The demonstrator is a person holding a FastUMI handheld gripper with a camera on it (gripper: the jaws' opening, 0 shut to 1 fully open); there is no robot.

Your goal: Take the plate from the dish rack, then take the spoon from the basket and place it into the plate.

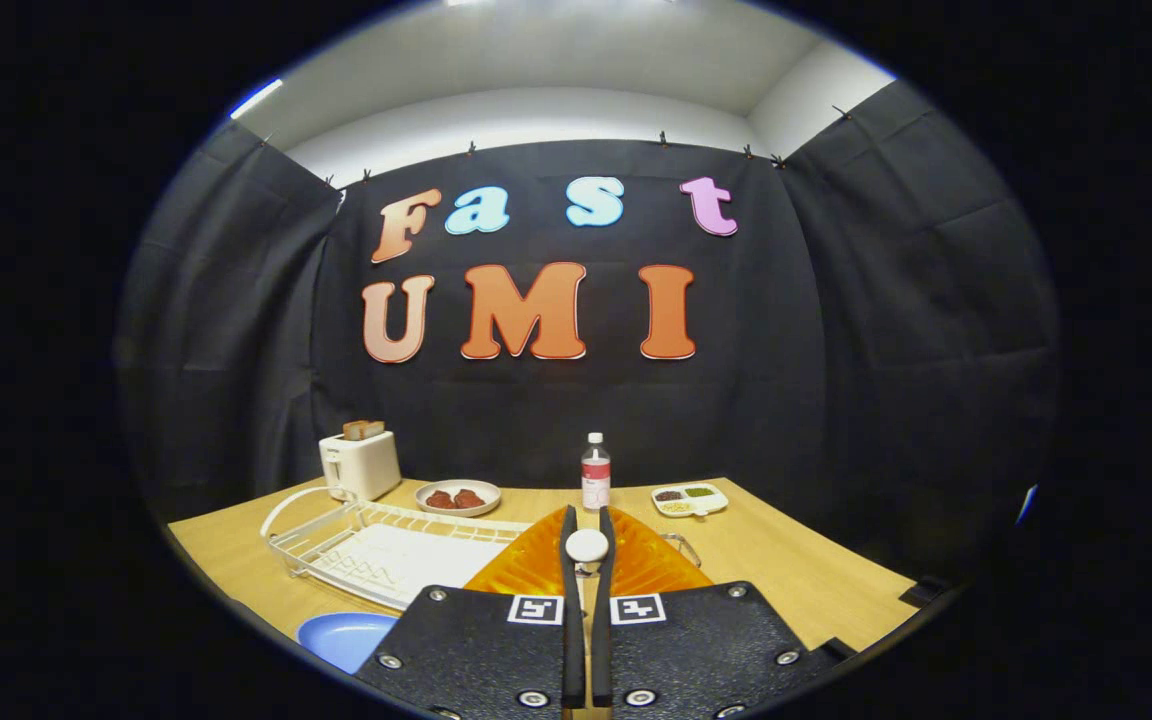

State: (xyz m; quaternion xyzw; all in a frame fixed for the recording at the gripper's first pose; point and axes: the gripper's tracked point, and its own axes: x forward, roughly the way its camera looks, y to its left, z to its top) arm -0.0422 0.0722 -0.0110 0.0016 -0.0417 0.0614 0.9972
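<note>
My gripper [586, 518] is shut on a white spoon [586, 546], whose rounded end shows between the two fingers just below their tips. Right behind the fingers sits the orange ribbed basket [651, 560], partly hidden by the gripper body. The blue plate [344, 636] lies on the wooden table to the left of the gripper, in front of the white wire dish rack [376, 552]. The rack holds no plate; a white drain mat lies in it.
Along the back of the table [796, 560] stand a white toaster [361, 465] with bread in it, a plate of reddish food [457, 497], a clear bottle [595, 473] and a small divided dish [689, 498]. Black cloth walls close the booth.
</note>
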